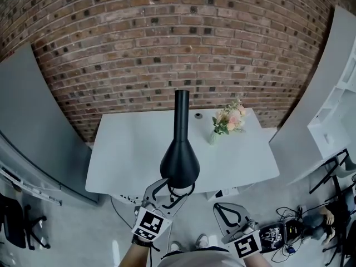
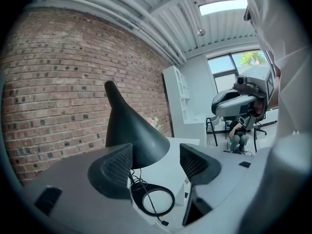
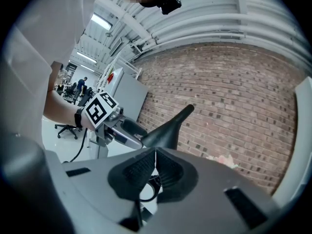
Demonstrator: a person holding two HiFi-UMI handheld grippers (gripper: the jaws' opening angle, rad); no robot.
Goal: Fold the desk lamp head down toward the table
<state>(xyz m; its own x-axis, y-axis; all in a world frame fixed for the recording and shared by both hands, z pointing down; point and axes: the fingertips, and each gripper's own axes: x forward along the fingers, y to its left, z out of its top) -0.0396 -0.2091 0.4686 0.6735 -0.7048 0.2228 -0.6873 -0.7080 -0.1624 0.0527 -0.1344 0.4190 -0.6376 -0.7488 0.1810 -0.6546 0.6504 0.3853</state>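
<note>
Open-plan office or lab-type workspace, industrial shell. Exposed brick wall [image 1: 167, 43], ribbed metal ceiling [image 2: 161, 18] with a skylight [image 2: 222, 7] and strip lights [image 3: 100, 22]. White table [image 1: 133, 154] between grey partition panels [image 1: 28, 121]; white shelving unit [image 2: 178, 89]. Office chair [image 1: 14, 227], loose cables [image 1: 289, 216] on the floor. People [image 3: 80, 87] in the far background.
</note>
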